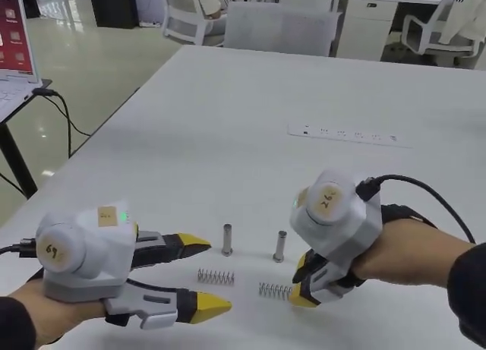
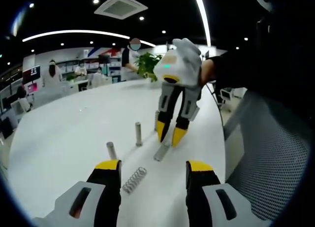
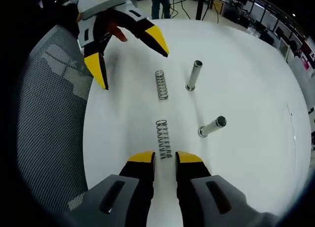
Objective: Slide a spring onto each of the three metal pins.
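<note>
Two short metal pins (image 1: 227,240) (image 1: 279,246) stand upright on the white table (image 1: 250,122). In front of them lie two loose springs (image 1: 216,276) (image 1: 275,291). My left gripper (image 1: 209,275) is open at the lower left, its yellow tips wide apart around the left spring's (image 2: 134,179) near end. My right gripper (image 1: 304,295) points down at the right spring (image 3: 163,136). Its tips (image 3: 166,158) straddle that spring's end with a narrow gap, a little wider than the spring. The right gripper (image 2: 170,135) and the left gripper (image 3: 130,57) each appear in the other's view.
A white power strip (image 1: 345,134) lies farther back on the table. Office chairs (image 1: 281,27) stand at the far end and a laptop (image 1: 11,54) sits on a stand to the left. A mesh chair (image 3: 49,118) is by the near table edge.
</note>
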Motion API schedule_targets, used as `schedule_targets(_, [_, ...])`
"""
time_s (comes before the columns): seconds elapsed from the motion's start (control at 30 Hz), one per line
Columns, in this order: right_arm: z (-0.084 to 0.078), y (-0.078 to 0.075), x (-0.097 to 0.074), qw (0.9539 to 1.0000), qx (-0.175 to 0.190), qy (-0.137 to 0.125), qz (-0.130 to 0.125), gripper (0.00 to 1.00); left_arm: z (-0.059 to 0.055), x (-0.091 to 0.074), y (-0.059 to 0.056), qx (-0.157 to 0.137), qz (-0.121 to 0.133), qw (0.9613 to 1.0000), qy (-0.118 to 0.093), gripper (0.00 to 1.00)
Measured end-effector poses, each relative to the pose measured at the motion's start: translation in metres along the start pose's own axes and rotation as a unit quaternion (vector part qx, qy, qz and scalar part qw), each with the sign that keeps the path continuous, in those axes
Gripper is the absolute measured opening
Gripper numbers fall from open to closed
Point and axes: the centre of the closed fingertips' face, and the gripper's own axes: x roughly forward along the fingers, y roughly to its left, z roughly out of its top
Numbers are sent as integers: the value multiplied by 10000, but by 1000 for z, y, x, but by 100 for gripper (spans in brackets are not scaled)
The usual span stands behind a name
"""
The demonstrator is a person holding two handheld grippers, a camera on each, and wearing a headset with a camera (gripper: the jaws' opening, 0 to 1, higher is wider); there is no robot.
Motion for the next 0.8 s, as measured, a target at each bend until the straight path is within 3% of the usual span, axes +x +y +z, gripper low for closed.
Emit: schedule_targets(0.8, [-2,-1,8,9994,-258,236,-85,8,1,2,-1,7,-43,10000,14,45])
